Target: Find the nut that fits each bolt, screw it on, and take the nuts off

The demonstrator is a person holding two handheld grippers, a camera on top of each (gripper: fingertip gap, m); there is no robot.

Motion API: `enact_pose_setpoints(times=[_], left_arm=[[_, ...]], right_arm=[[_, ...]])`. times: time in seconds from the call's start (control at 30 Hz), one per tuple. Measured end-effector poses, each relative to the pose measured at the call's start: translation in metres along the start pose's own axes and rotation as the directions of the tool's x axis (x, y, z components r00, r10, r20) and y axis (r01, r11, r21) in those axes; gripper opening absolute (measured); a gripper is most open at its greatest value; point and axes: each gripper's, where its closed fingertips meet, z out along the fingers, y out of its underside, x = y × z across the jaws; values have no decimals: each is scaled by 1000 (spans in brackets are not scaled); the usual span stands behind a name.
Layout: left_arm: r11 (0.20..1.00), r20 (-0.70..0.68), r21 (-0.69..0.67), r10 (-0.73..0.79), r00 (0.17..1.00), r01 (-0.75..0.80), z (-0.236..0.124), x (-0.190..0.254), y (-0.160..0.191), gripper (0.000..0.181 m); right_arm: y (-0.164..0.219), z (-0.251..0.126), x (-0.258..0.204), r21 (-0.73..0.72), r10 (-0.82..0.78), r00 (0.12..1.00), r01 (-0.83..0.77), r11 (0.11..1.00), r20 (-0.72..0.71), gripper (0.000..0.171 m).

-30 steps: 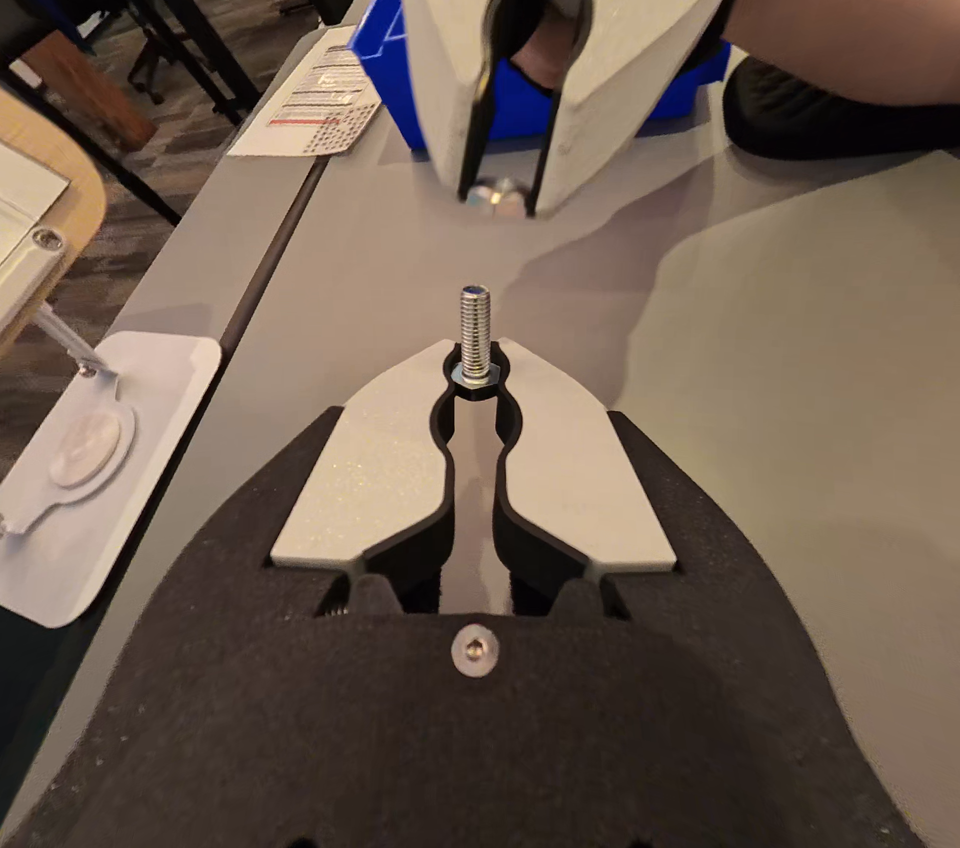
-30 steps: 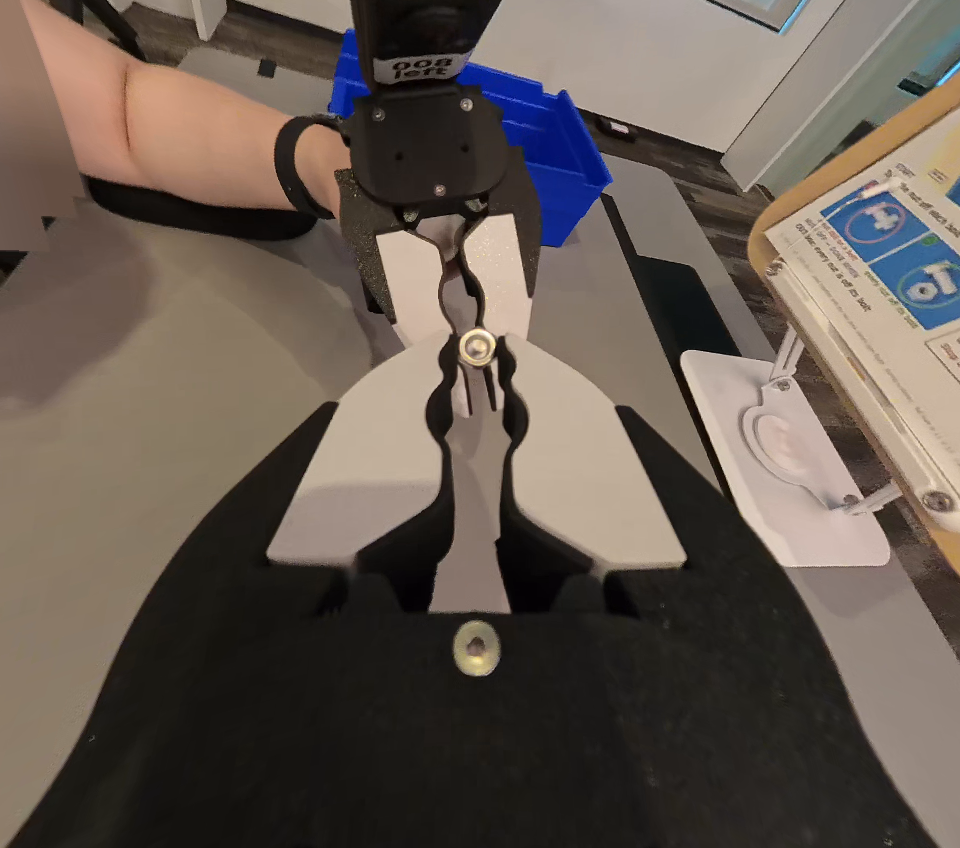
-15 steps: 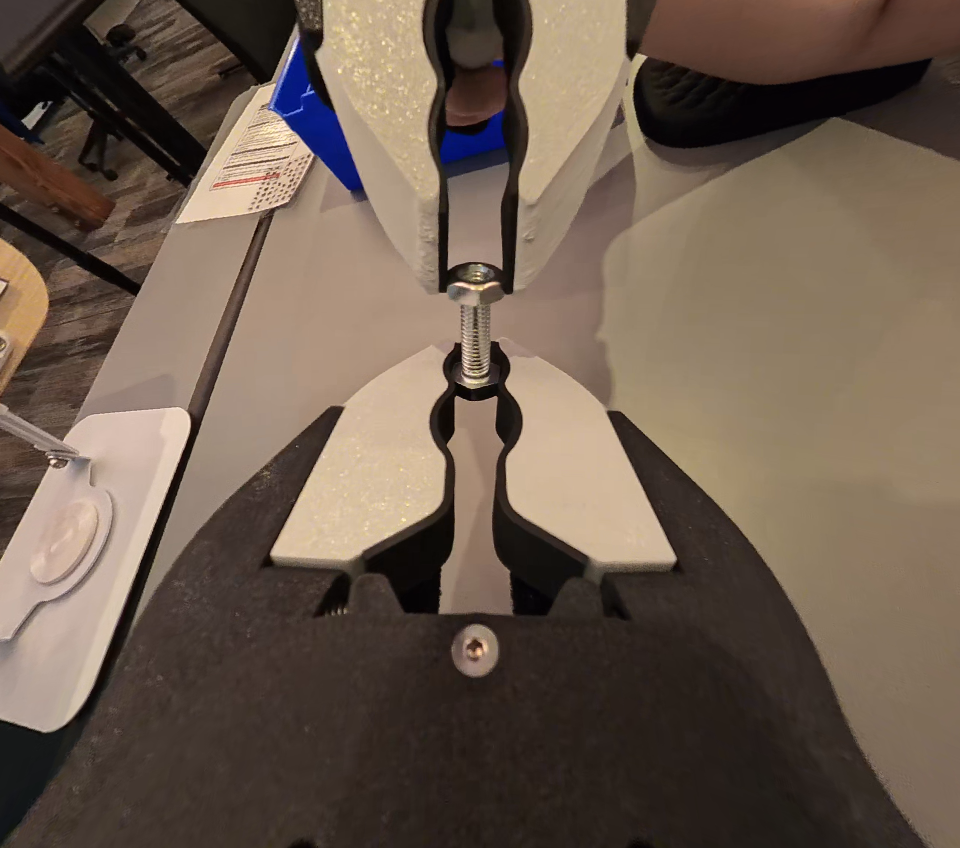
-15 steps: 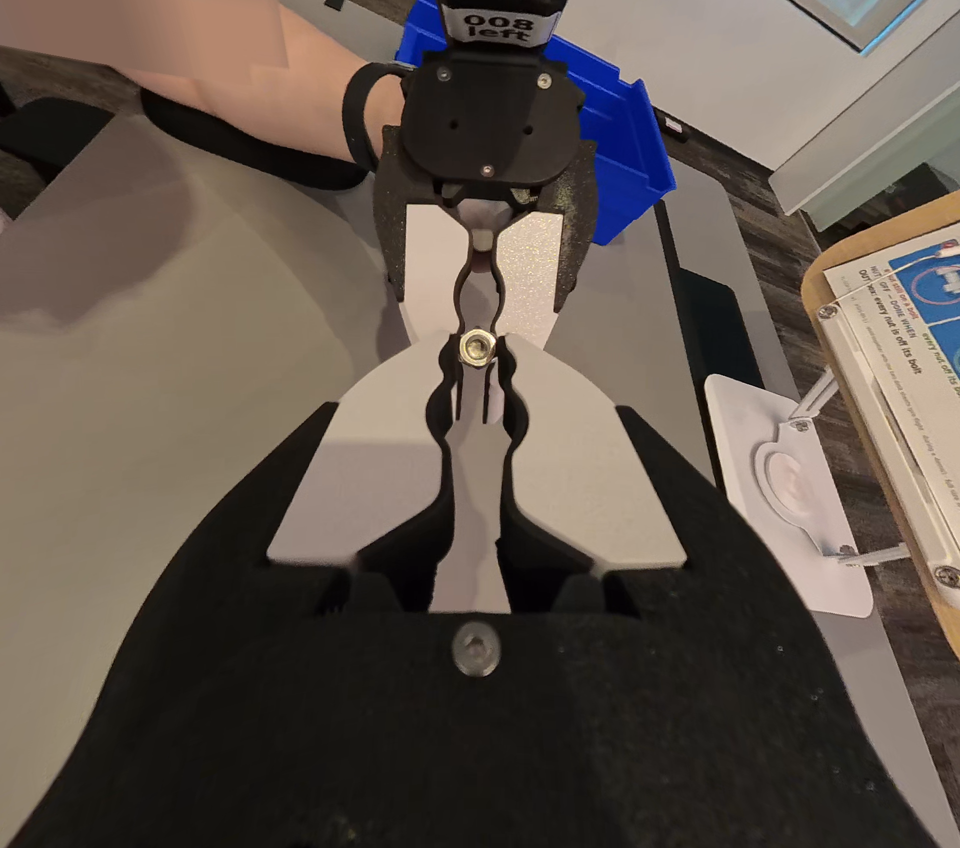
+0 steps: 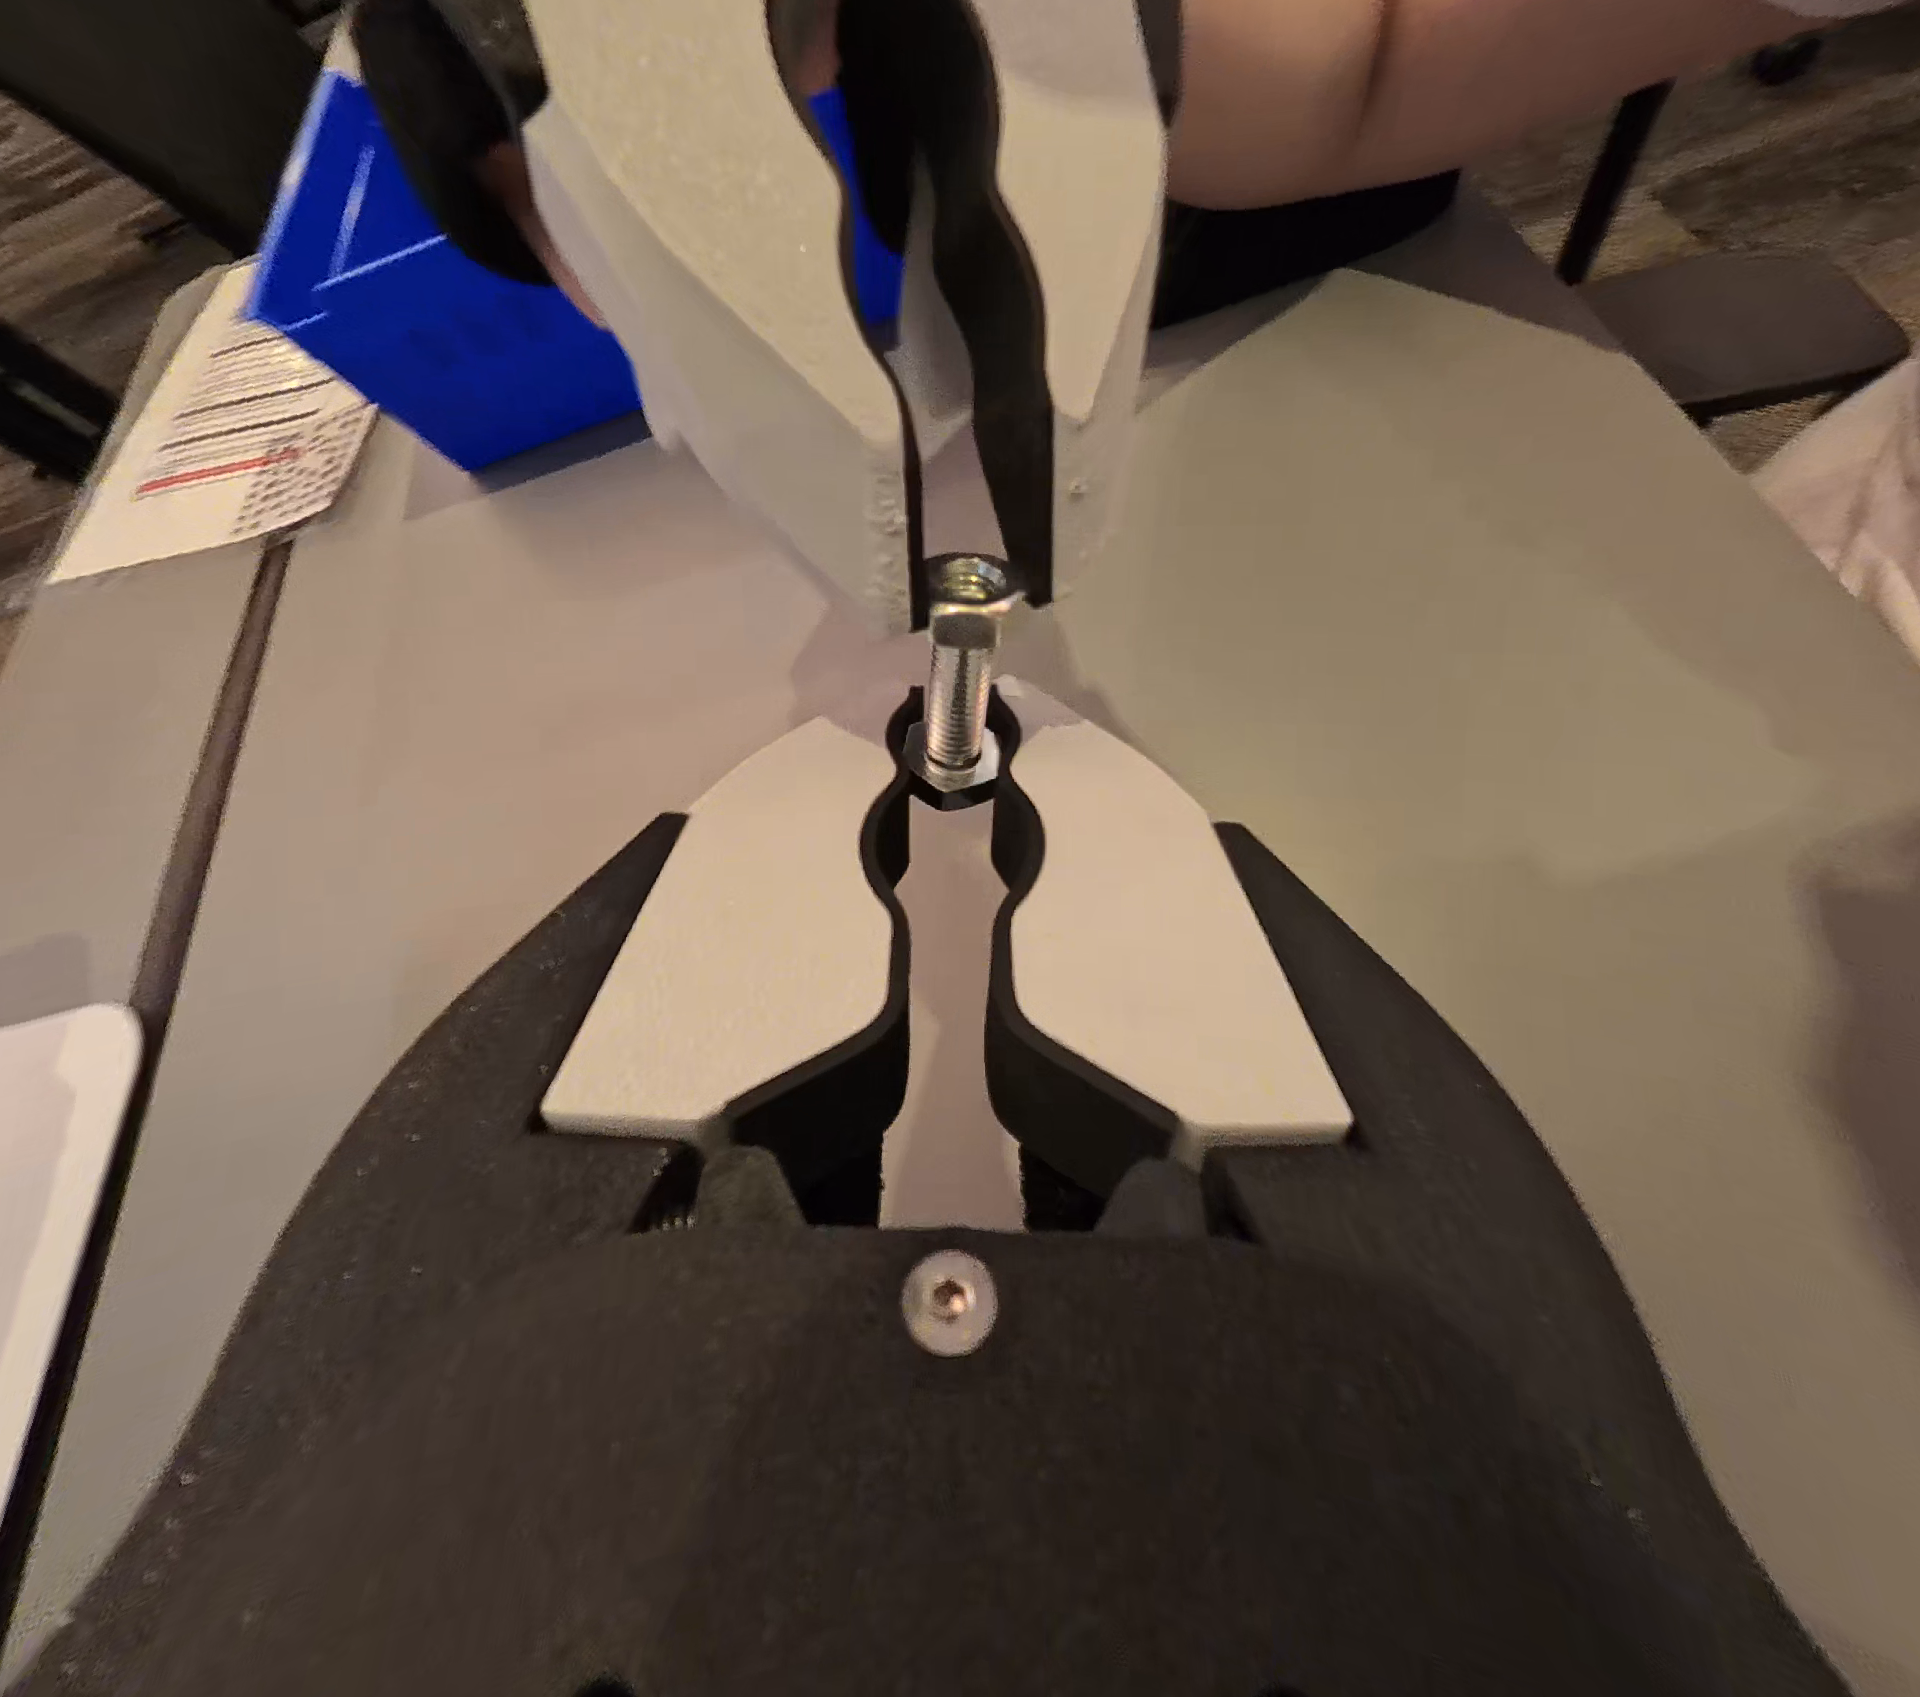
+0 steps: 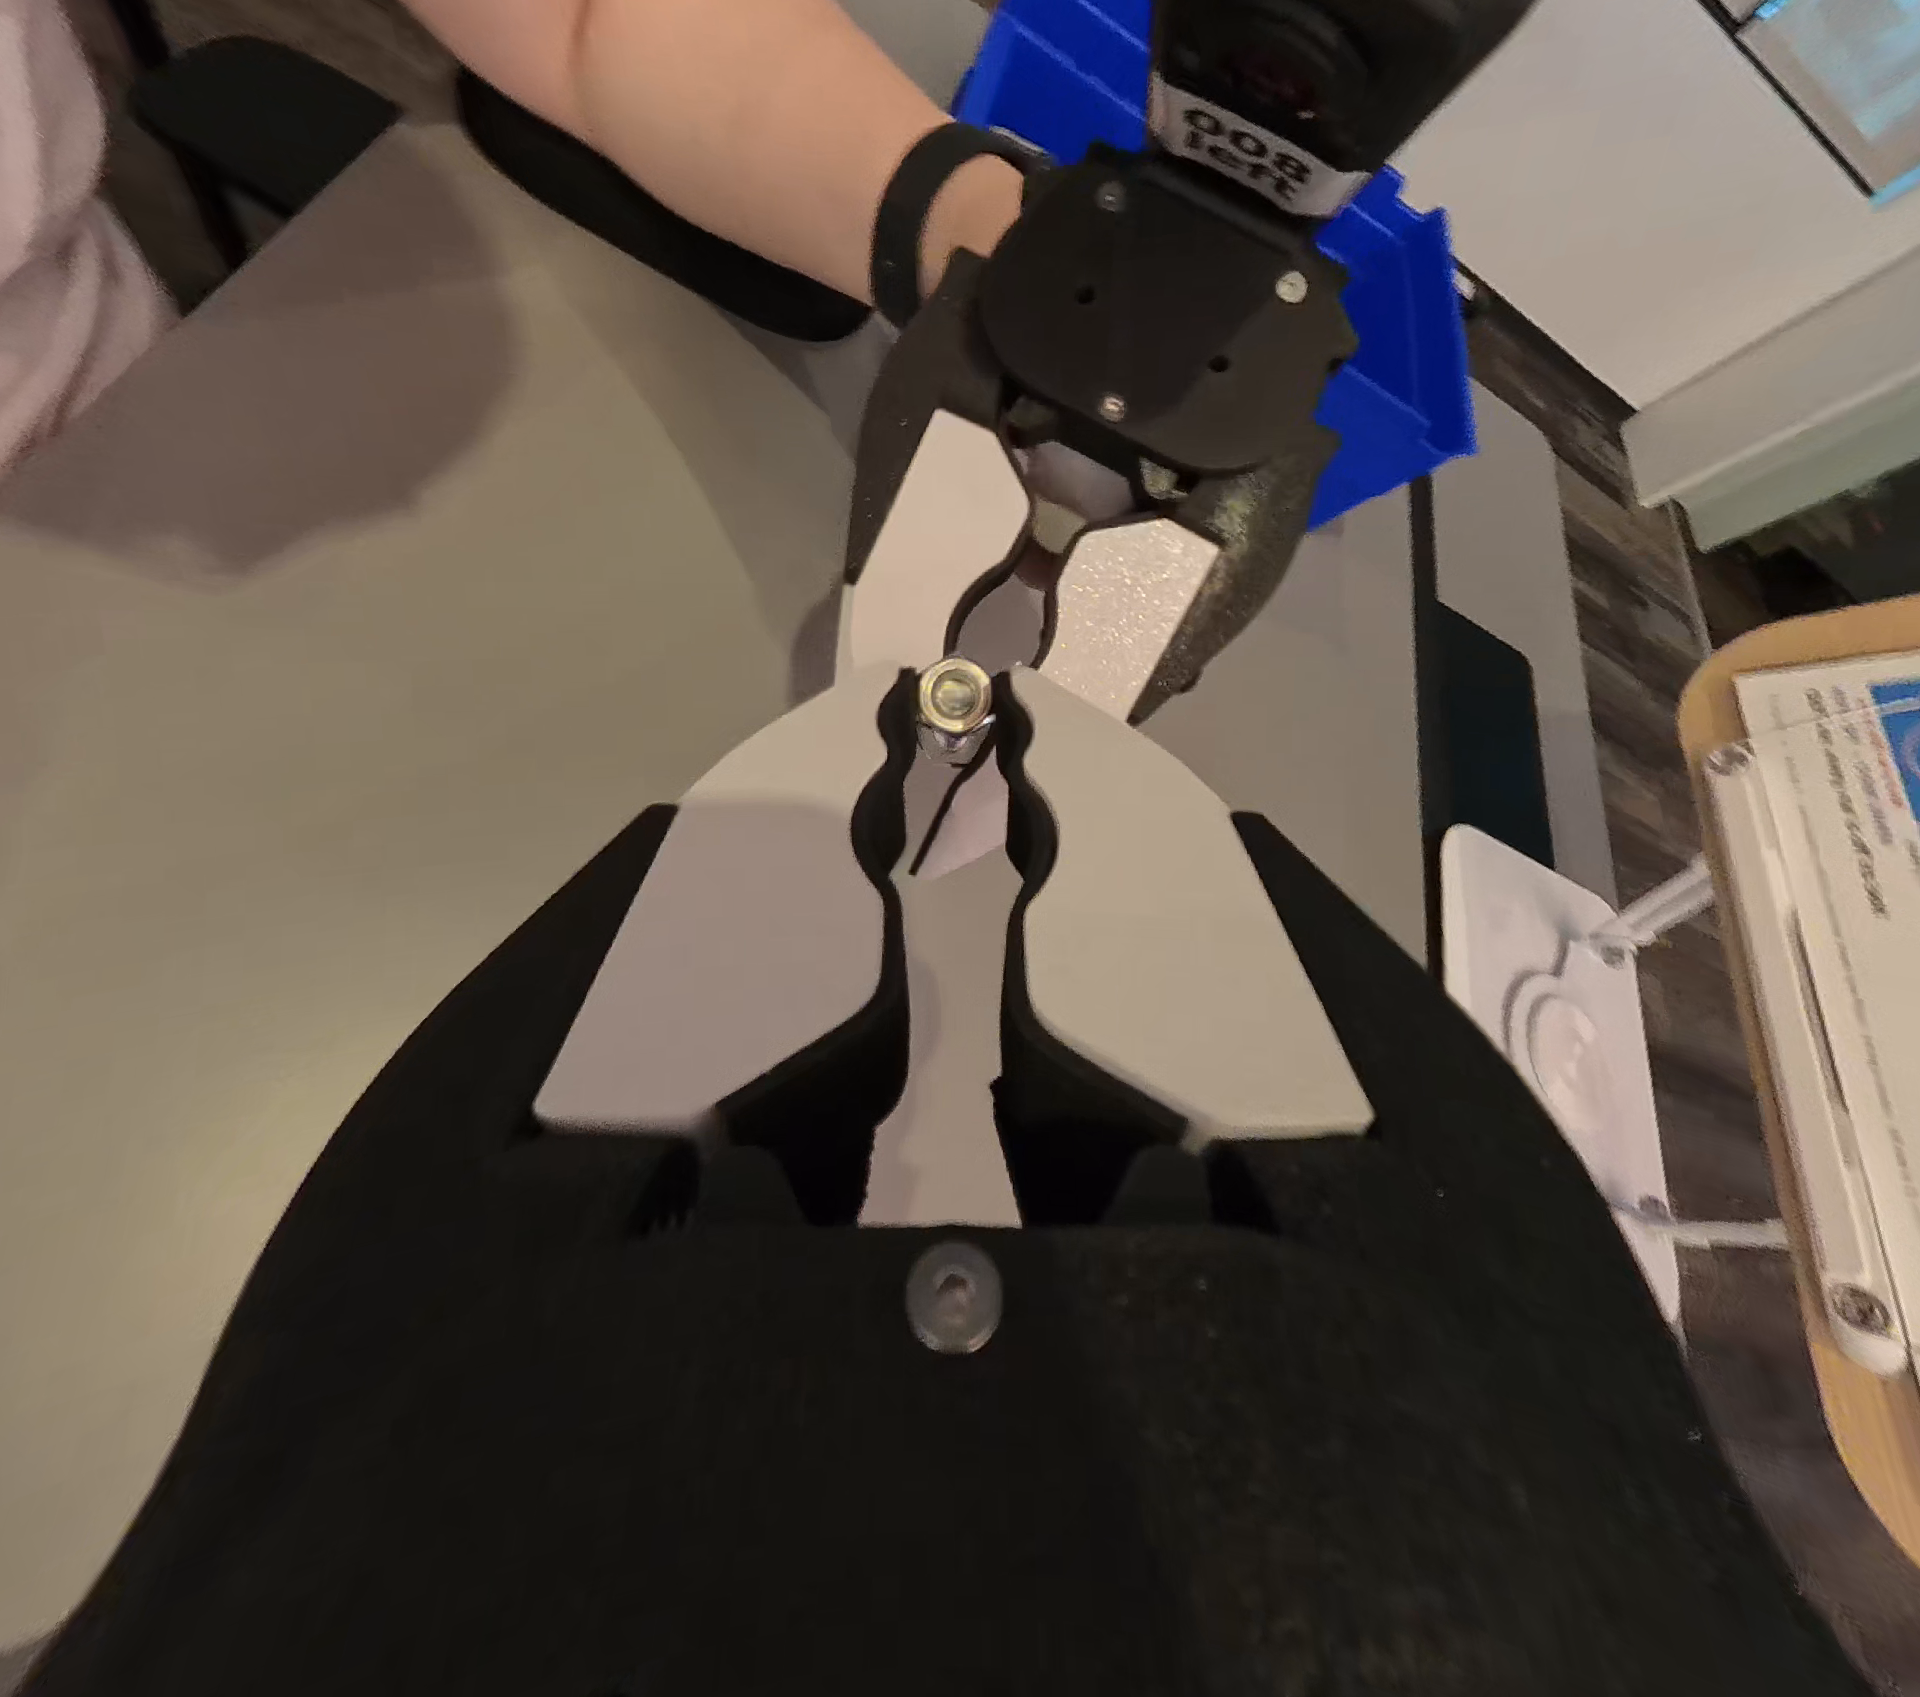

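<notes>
Left wrist view looks along the left gripper (image 5: pixel 954 748), whose two grey fingers are clenched on the hexagonal head of a steel bolt (image 5: pixel 954 702). The threaded shank points away from the camera and slightly upward, so its free end is open to the other tool. From the top of the picture the right gripper (image 5: pixel 977 593) reaches down, tilted to one side, with a small hex nut (image 5: pixel 966 585) pinched between its fingertips. The nut sits on the very tip of the bolt, touching it and roughly in line with the shank; no thread shows above it, so it appears to be only just started.

Right wrist view shows the same meeting end-on: the nut (image 6: pixel 951 700) is gripped at the tips, its round bore facing the camera, with the left gripper (image 6: pixel 997 660) opposite and twisted off level. Holding one part in each tool likely lets one turn while the other stays fixed.

Both tools hover over a plain grey table (image 5: pixel 1455 712). A blue bin (image 5: pixel 436 317) stands at the far edge, beside a printed sheet (image 5: pixel 239 432), and a person's forearm (image 6: pixel 707 47) rests beyond.
</notes>
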Motion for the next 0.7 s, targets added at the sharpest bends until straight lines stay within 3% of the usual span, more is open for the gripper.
enact_pose_setpoints(times=[0.17,0.7], left_arm=[[998,91,10,-61,994,60,-8,-21,3,10],[991,244,-61,-97,965,115,-9,-45,15,9]], right_arm=[[7,-1,21,-24,91,991,-94,995,-98,14],[20,2,38,-30,204,965,-212,977,-165,14]])
